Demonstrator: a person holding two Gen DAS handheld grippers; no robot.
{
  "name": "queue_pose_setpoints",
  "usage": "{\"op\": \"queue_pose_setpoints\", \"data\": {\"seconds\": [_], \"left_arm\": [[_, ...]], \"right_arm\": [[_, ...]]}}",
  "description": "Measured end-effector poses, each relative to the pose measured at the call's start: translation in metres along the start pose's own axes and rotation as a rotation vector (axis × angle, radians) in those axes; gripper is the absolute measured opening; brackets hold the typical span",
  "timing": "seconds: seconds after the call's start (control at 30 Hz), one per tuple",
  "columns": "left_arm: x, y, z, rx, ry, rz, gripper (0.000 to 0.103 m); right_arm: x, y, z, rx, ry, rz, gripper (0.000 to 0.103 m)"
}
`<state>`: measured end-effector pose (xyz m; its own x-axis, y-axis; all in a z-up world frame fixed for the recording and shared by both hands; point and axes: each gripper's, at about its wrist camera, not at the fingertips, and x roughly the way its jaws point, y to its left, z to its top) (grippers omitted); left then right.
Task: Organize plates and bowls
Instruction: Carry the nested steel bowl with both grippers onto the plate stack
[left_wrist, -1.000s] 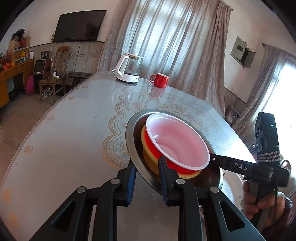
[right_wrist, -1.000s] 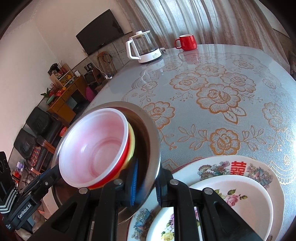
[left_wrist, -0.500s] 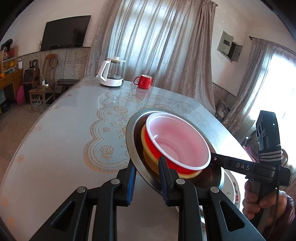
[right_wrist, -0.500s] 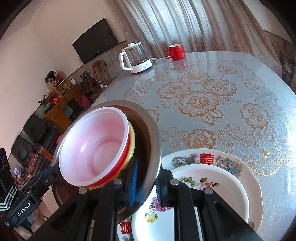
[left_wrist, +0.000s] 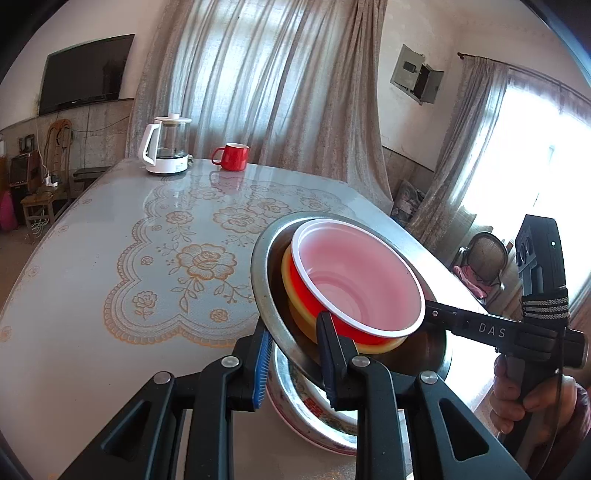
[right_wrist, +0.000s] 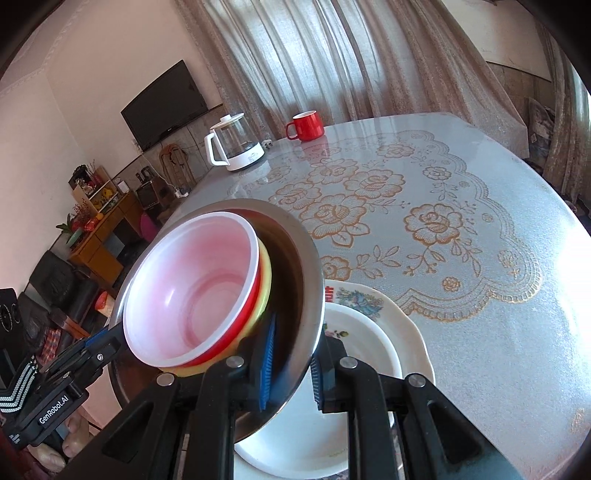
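Note:
A steel bowl (left_wrist: 264, 273) (right_wrist: 295, 266) holds a yellow bowl (left_wrist: 290, 295) (right_wrist: 266, 280) with a red, white-lined bowl (left_wrist: 358, 280) (right_wrist: 192, 291) nested inside. My left gripper (left_wrist: 295, 354) is shut on the steel bowl's near rim. My right gripper (right_wrist: 291, 362) is shut on the opposite rim; it shows from the side in the left wrist view (left_wrist: 439, 315). The stack hangs just above two stacked floral plates (right_wrist: 380, 325) (left_wrist: 314, 417) on the table.
A white kettle (left_wrist: 166, 149) (right_wrist: 236, 147) and a red mug (left_wrist: 232, 157) (right_wrist: 307, 126) stand at the table's far end. The lace-patterned table (right_wrist: 461, 295) stretches ahead. Chairs and furniture stand beyond its edges.
Both grippers have carried the bowl stack over the plates and lowered it close above them. The grips are unchanged.

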<state>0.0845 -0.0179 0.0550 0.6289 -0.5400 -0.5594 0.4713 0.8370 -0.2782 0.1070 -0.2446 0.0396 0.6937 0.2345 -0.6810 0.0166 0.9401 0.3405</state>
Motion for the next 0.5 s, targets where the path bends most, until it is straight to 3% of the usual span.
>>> {"op": "queue_pose_setpoints", "data": {"seconds": [0.2, 0.5], "left_arm": [[0.013, -0.021, -0.010, 0.032, 0.059, -0.049, 0.024], [0.025, -0.029, -0.025, 0.041, 0.111, -0.040, 0.024]], "right_arm": [[-0.018, -0.024, -0.015, 0.033, 0.010, -0.055, 0.017], [-0.013, -0.046, -0.036, 0.079, 0.060, -0.092, 0.017]]}}
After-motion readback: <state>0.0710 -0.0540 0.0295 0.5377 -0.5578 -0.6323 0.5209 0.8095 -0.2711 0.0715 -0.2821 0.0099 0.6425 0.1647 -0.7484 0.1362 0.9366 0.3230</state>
